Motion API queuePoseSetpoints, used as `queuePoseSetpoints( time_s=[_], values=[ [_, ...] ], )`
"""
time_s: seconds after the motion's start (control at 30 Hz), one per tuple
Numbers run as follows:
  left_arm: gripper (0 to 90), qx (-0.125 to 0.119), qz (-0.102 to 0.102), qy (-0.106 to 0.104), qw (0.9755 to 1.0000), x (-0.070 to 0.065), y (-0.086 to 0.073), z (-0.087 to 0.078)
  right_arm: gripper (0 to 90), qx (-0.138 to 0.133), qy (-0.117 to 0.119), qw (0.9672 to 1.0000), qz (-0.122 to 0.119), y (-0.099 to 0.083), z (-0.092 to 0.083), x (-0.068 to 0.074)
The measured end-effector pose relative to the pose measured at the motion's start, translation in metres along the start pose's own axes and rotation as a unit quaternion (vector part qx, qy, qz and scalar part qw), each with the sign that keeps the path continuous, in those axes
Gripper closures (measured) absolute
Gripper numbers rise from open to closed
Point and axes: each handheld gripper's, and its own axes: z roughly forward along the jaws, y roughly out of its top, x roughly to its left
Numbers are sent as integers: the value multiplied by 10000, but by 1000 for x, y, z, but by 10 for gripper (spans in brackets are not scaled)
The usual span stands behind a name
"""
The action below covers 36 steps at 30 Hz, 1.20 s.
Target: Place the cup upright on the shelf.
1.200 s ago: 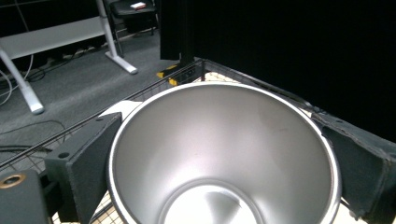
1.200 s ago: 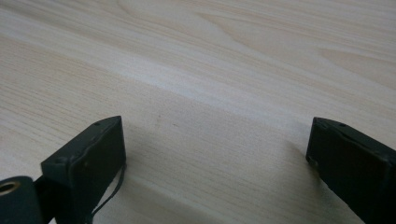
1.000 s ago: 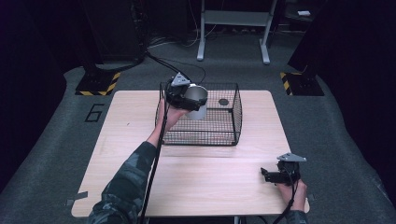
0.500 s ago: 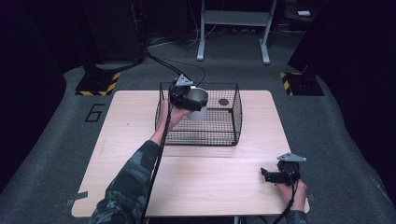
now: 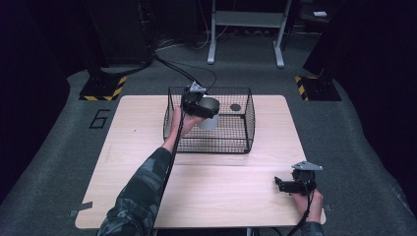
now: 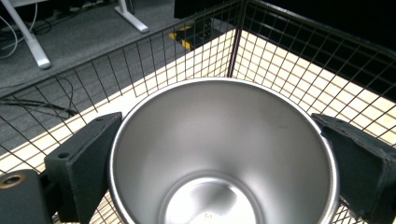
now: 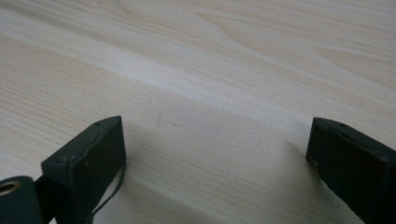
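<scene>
A shiny steel cup (image 6: pixel 224 154) sits between the two black jaws of my left gripper (image 6: pixel 219 163), which is shut on it. In the high view that left gripper (image 5: pixel 205 109) holds the cup (image 5: pixel 208 112) inside the black wire basket (image 5: pixel 246 129), toward its left side and just above the floor. A small dark round object (image 5: pixel 235 107) lies at the back of the basket. My right gripper (image 5: pixel 279 185) rests low on the table near the front right edge. Its jaws stand wide apart with bare wood between them, so the right gripper (image 7: pixel 217 154) is open.
The light wooden table (image 5: pixel 137 147) carries the basket at its back centre. Grey carpet surrounds it, with a metal desk frame (image 5: pixel 245 30) behind and hazard-striped bases (image 5: pixel 103 88) at the left and right. A cable (image 5: pixel 172 69) trails from the left gripper.
My left gripper has carried the cup lower and a little further into the basket. The right gripper has stayed where it was.
</scene>
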Motion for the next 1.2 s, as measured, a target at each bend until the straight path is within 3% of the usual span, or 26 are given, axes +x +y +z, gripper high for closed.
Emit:
queuePoseSetpoints(
  time_s=[0.57, 1.2],
  values=[
    [63, 338, 2, -82, 9994, -5, -5, 23, 46, 1, 1, 10000, -16, 0, 0, 0],
    [63, 691, 78, -160, 9974, -5, -9, 32, 45, -1, 3, 10000, -9, 0, 0, 0]
  ],
)
